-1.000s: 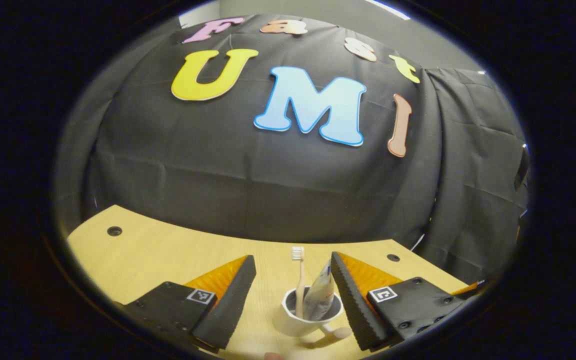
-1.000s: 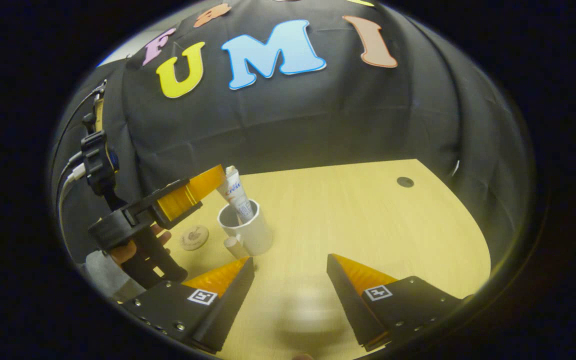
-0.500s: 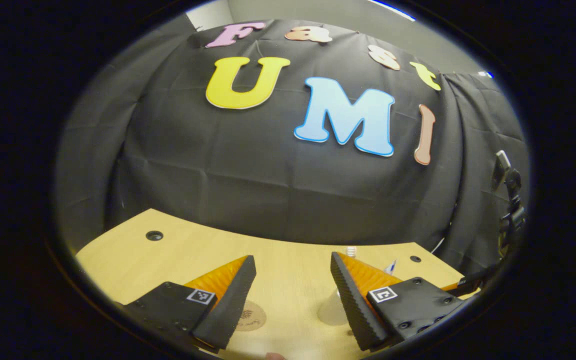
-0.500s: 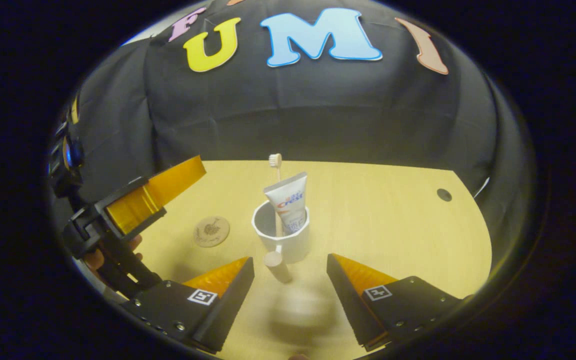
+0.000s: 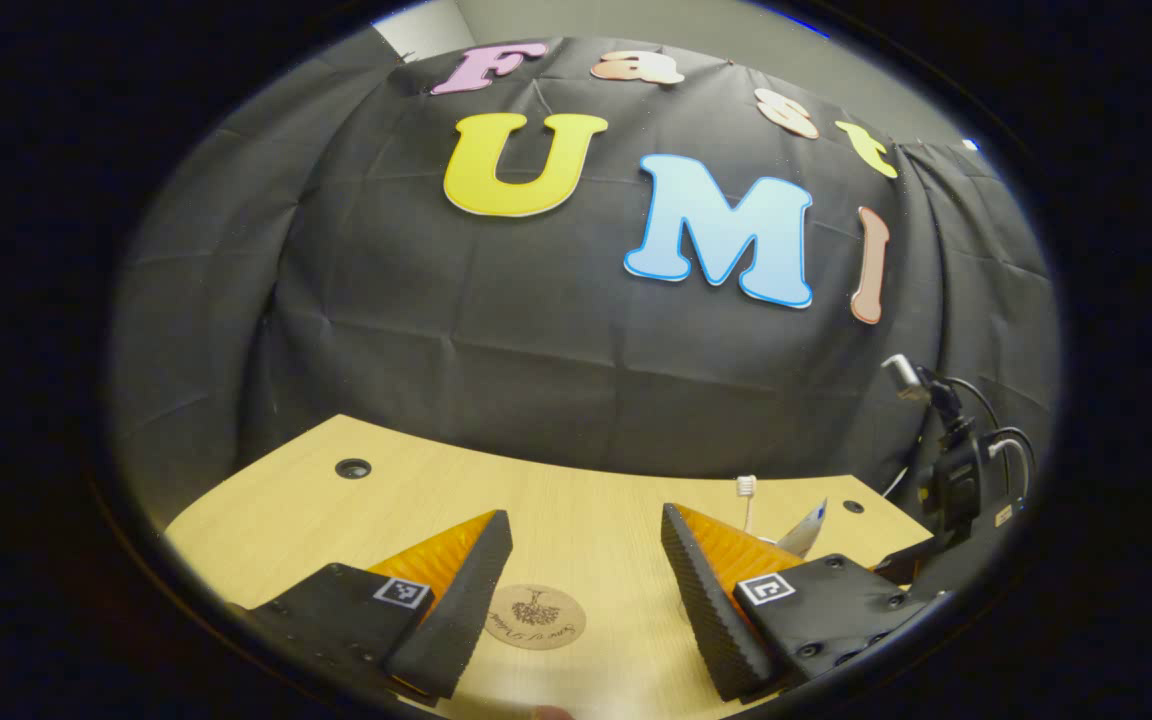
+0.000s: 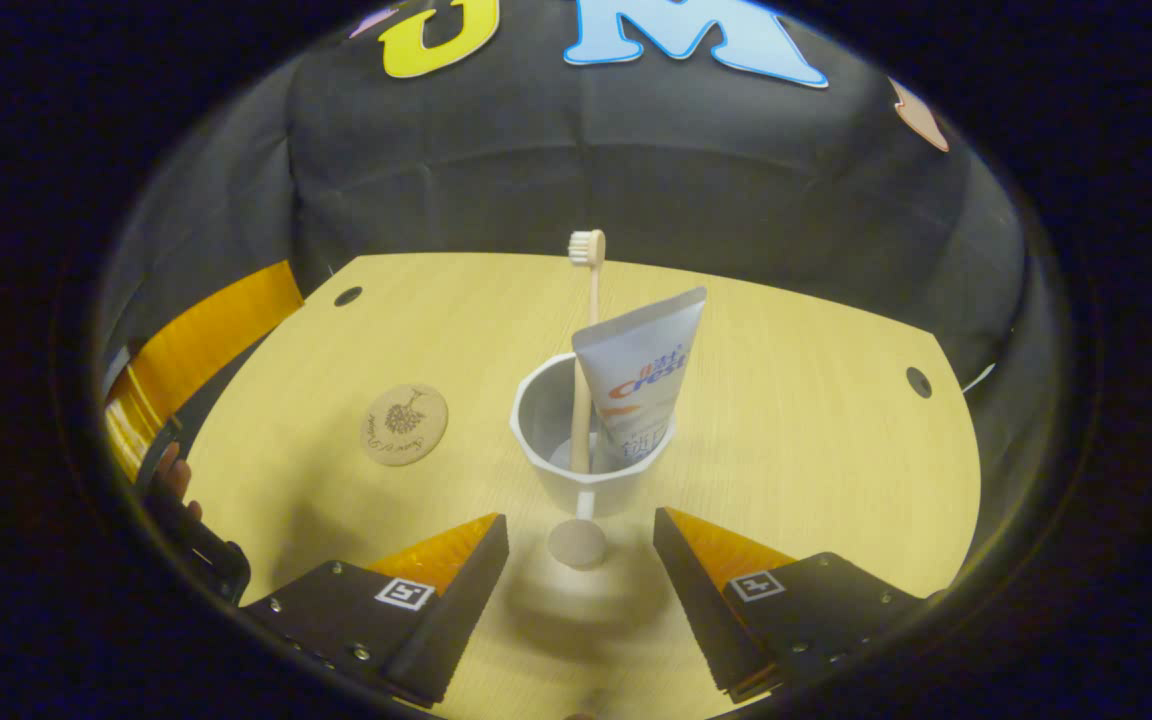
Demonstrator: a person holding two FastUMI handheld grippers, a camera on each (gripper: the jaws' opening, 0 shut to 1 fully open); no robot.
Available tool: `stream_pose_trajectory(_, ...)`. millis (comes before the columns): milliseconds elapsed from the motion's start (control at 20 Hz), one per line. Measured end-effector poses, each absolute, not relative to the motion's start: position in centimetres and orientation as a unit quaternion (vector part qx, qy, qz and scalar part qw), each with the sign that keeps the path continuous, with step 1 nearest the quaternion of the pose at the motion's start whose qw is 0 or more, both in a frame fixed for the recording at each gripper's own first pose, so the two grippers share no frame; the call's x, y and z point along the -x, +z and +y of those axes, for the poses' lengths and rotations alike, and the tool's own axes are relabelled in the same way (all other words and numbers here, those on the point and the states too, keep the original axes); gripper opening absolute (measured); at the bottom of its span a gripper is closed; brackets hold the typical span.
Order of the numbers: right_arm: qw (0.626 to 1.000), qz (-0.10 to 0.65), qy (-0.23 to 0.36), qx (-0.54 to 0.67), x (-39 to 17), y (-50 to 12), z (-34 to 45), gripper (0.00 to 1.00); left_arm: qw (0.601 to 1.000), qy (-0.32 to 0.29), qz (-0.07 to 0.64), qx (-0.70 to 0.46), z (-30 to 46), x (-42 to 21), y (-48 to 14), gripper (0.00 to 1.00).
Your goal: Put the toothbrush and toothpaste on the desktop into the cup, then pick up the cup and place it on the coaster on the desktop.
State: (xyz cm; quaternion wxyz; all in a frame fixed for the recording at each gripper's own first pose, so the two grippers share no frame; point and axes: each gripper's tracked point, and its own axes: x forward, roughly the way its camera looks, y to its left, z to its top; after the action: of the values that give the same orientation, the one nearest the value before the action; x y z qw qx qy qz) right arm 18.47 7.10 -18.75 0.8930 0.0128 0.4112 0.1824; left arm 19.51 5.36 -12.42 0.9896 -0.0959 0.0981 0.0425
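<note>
In the right gripper view a white cup [image 6: 591, 475] stands on the wooden desktop [image 6: 796, 430], holding a beige toothbrush [image 6: 588, 300] and a grey toothpaste tube [image 6: 636, 370]. Its round wooden handle knob [image 6: 577, 543] points toward my open right gripper [image 6: 581, 535] and lies between the fingertips, untouched. The round cork coaster [image 6: 405, 438] lies left of the cup. My left gripper [image 5: 586, 560] is open above the coaster [image 5: 536, 617]. The toothbrush head [image 5: 745, 487] and tube tip [image 5: 804, 527] rise behind its right finger [image 5: 706, 590].
The left gripper's orange finger [image 6: 186, 350] and a hand [image 6: 171, 470] holding it show at the left edge of the right gripper view. Cable holes [image 6: 918, 381] [image 6: 347, 296] mark the desktop's far corners. The right gripper's body with cables [image 5: 956, 470] stands at the right of the left gripper view.
My left gripper drew off the cup to the left and now hangs over the coaster. My right gripper swung round and closed in, so the cup's handle lies between its fingers.
</note>
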Motion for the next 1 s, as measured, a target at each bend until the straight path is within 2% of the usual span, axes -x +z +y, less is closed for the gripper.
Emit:
stream_pose_trajectory(550,0.863,0.477,0.167,0.011,-20.2,-21.9,8.5,0.90,0.989,0.046,0.105,0.092,6.7,-16.6,-12.3,0.95)
stream_pose_trajectory(700,0.860,0.486,0.153,0.019,-20.5,-22.4,8.2,0.86,0.988,0.052,0.110,0.094,6.8,-16.4,-12.3,0.95)
stream_pose_trajectory(750,0.860,0.488,0.149,0.020,-20.7,-22.7,8.0,0.81,0.988,0.056,0.112,0.095,7.4,-16.2,-12.5,1.00)
stream_pose_trajectory(800,0.857,0.492,0.150,0.018,-20.6,-22.6,8.0,0.71,0.987,0.057,0.112,0.095,7.9,-16.0,-12.7,0.96)
stream_pose_trajectory(850,0.855,0.497,0.146,0.020,-20.6,-22.9,7.8,0.71,0.987,0.060,0.112,0.096,8.4,-15.7,-12.9,0.96)
stream_pose_trajectory(1000,0.849,0.512,0.131,0.003,-20.1,-22.9,7.5,0.40,0.987,0.065,0.115,0.097,8.8,-15.5,-13.1,0.95)
